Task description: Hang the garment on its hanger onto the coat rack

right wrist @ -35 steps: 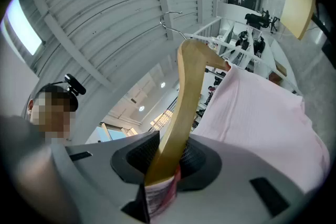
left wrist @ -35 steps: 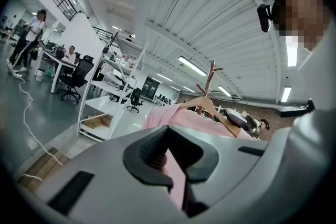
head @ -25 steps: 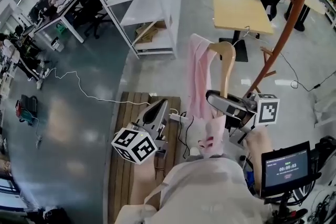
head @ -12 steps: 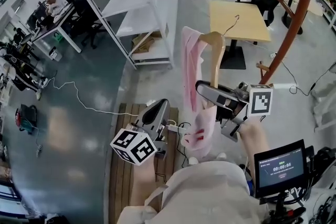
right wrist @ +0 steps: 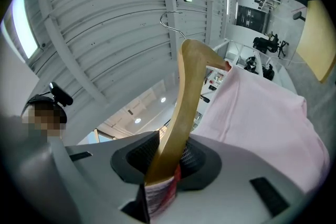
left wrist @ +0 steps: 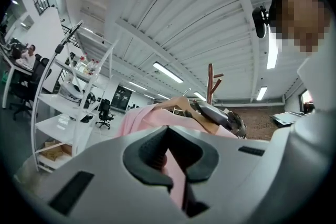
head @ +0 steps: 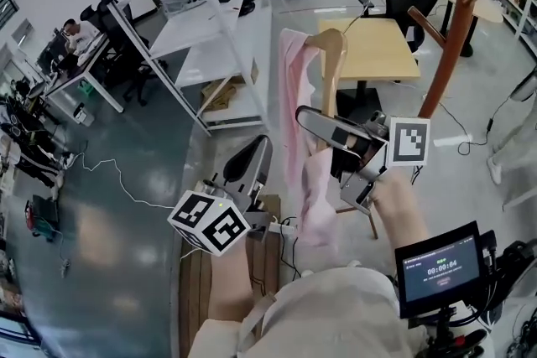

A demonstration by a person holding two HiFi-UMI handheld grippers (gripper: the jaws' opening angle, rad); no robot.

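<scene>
Rising higher, hanger [head: 332,63] nearer coat rack [head: 450,36], right tool [head: 323,123] clamped

The left tool [left wrist: 169,165] has its jaws narrowly apart, with the pink cloth garment [left wrist: 143,121] visible through the slit. The garment hangs on a light wooden hanger [left wrist: 178,102]. A brown coat rack [left wrist: 211,83] stands beyond.

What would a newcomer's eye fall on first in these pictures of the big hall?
First comes the pale pink garment draped over a curved wooden hanger, held up at the middle of the head view. The right gripper has its jaws shut on the hanger's lower arm. Next is the tall reddish-brown coat rack at the upper right, apart from the hanger.
</scene>
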